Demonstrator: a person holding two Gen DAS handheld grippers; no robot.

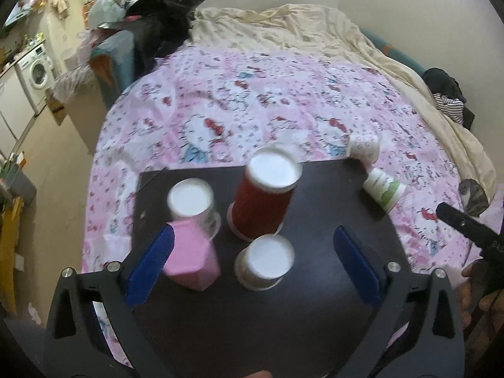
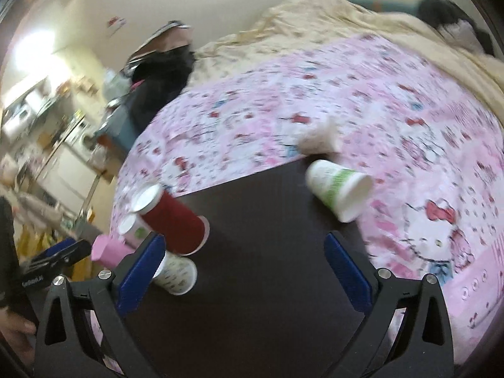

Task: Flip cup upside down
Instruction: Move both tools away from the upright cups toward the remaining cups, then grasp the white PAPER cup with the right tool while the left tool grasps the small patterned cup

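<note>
On a dark board several cups stand upside down: a red cup, a white cup, a pink cup and a small white cup. A green-and-white cup lies on its side at the board's far right corner, and a patterned cup lies on the bedspread just beyond it. My left gripper hangs open above the standing cups and presses on nothing. My right gripper is open over the bare board, with the green-and-white cup ahead to its right.
The board rests on a bed with a pink cartoon bedspread and a cream blanket behind. Dark clothes lie at the far right. A floor, a washing machine and clutter are off the bed's left edge.
</note>
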